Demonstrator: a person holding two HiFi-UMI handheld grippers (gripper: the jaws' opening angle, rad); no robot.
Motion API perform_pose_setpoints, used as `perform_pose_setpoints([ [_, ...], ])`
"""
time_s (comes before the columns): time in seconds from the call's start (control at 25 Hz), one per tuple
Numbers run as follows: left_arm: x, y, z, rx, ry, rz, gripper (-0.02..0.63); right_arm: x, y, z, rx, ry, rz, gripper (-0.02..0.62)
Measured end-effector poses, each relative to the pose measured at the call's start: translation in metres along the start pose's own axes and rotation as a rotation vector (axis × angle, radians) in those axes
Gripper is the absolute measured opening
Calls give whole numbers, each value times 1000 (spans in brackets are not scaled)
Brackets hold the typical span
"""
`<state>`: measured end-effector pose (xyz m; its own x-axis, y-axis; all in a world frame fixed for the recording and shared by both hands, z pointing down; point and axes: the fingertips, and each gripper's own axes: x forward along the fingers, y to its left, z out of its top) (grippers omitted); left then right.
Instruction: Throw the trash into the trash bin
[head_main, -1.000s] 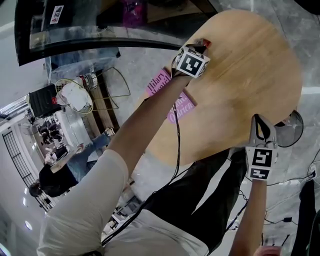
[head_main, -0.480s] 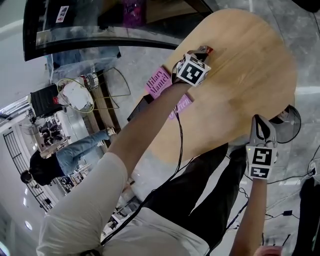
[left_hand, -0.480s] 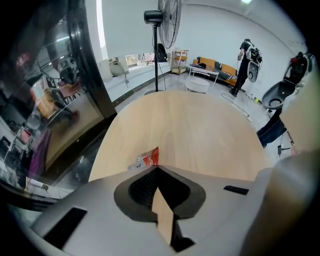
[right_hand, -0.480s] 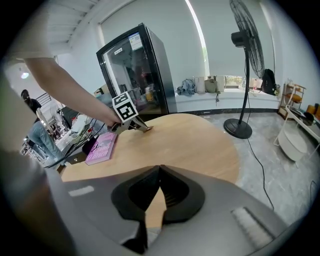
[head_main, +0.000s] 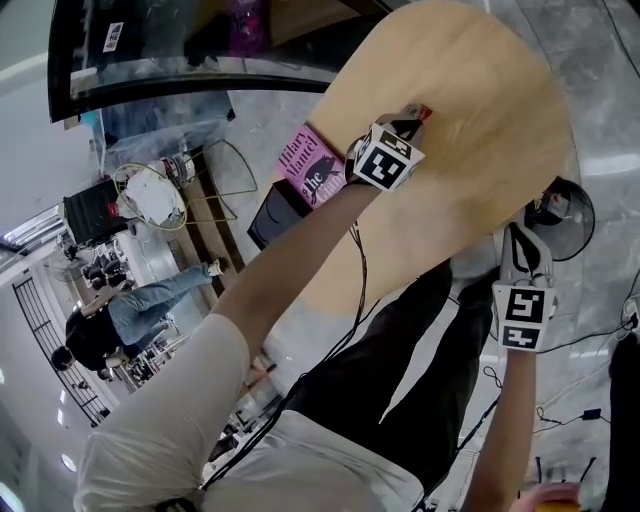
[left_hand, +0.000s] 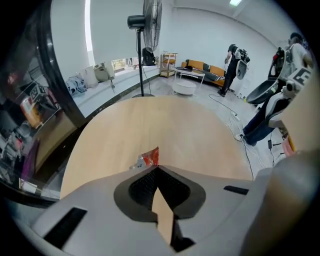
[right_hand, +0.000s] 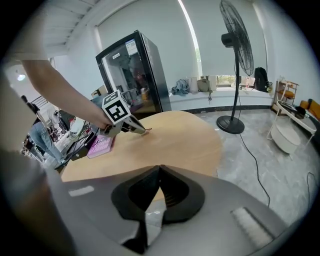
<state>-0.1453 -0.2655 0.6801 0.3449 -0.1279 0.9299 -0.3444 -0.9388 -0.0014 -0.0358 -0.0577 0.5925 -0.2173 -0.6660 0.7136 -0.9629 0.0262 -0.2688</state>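
a: trash count?
b: 1 red wrapper (left_hand: 149, 159), pinched in left gripper (head_main: 413, 115) jaws, over bench (head_main: 480, 80). right gripper (right_hand: 160, 167) jaws clenched, empty.
a: other stuff?
b: 1 pink book (head_main: 312, 170) at left gripper's 9 o'clock in head view, 1 fan (right_hand: 235, 47) off bench.

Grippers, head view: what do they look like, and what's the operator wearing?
Both the left tool and the right tool are light grey with black pads, each carrying a white cube with black square markers. A black cable trails from the left one. The person wears a cream short sleeve.
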Motion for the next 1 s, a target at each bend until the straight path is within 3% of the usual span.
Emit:
perform_pose_setpoints([
  [0.24, -4, -60, 20, 59, -34, -41, 6, -29, -12, -25, 28, -7, -25, 11],
  [0.68, 2, -191, 52, 256, -65, -151, 6, -79, -47, -83, 123, -11, -101, 11],
  [1.0, 31, -299, 39, 294, -34, -267, 6, -99, -75, -138, 213, -11, -156, 11],
])
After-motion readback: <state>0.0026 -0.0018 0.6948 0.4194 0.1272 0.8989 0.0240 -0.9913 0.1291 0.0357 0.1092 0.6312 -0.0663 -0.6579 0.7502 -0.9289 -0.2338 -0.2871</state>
